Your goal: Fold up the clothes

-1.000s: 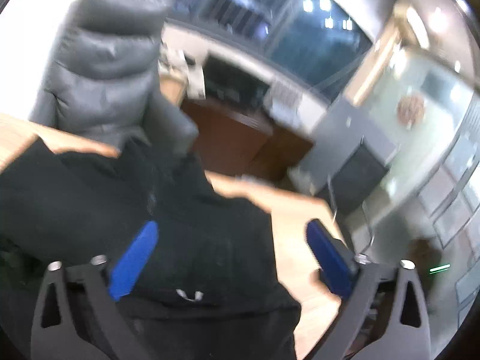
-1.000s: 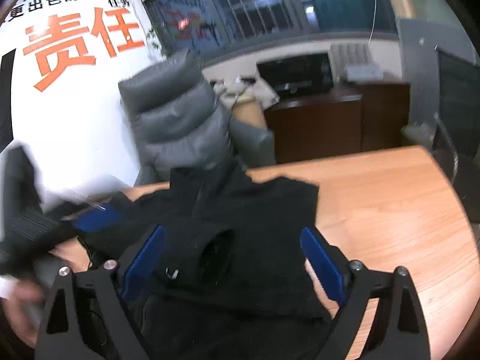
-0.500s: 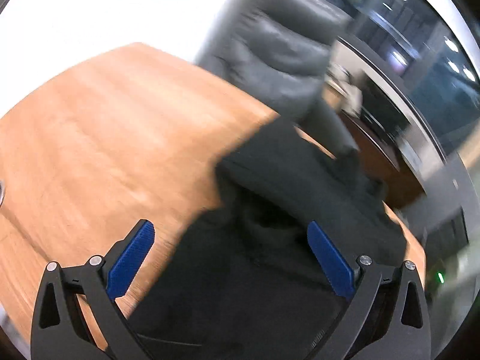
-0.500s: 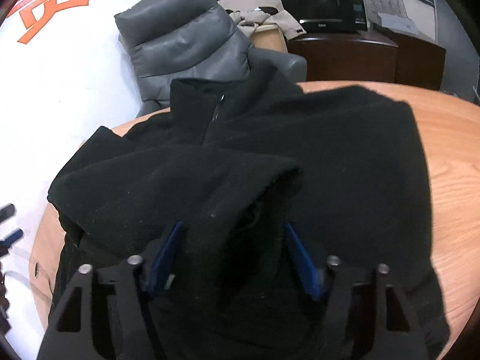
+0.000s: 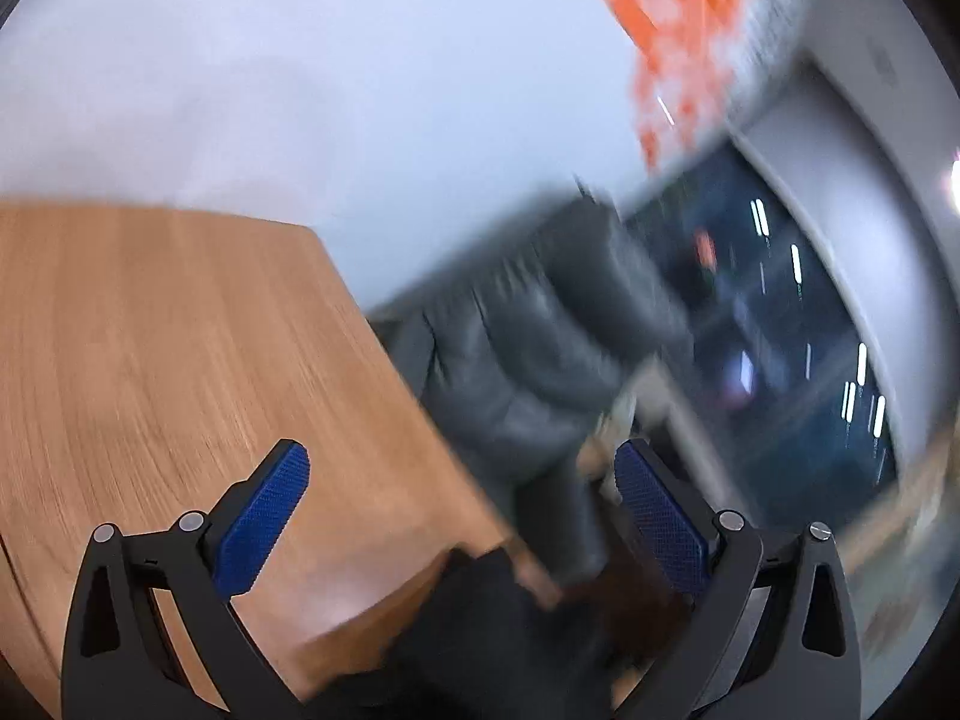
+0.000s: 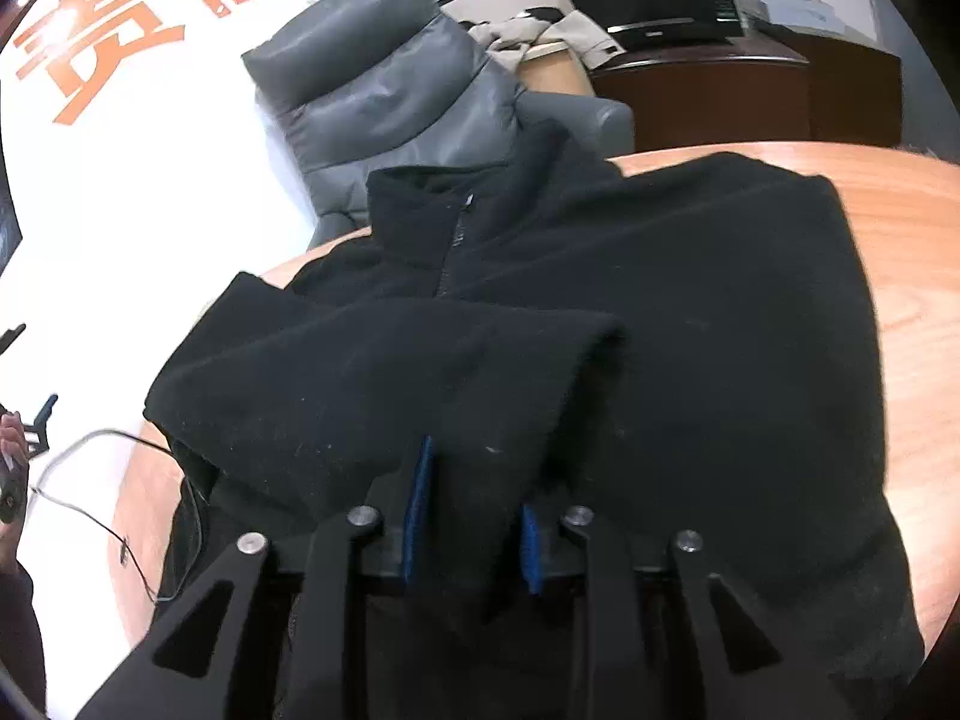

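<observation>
The right tool [image 6: 471, 507] has just closed, pinching a thick fold of the black fleece jacket [image 6: 600, 324], which lies zipped, collar far, on the wooden surface [image 6: 900, 192]. The left tool [image 5: 459, 519] gapes empty over the jacket's corner. The fleece looks soft and limp; hems or sleeve edges seem best to grip.

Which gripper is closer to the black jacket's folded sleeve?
The right. The right gripper is shut on the folded sleeve; the left gripper hangs open over the wooden table, with only the jacket's edge beneath.
</observation>
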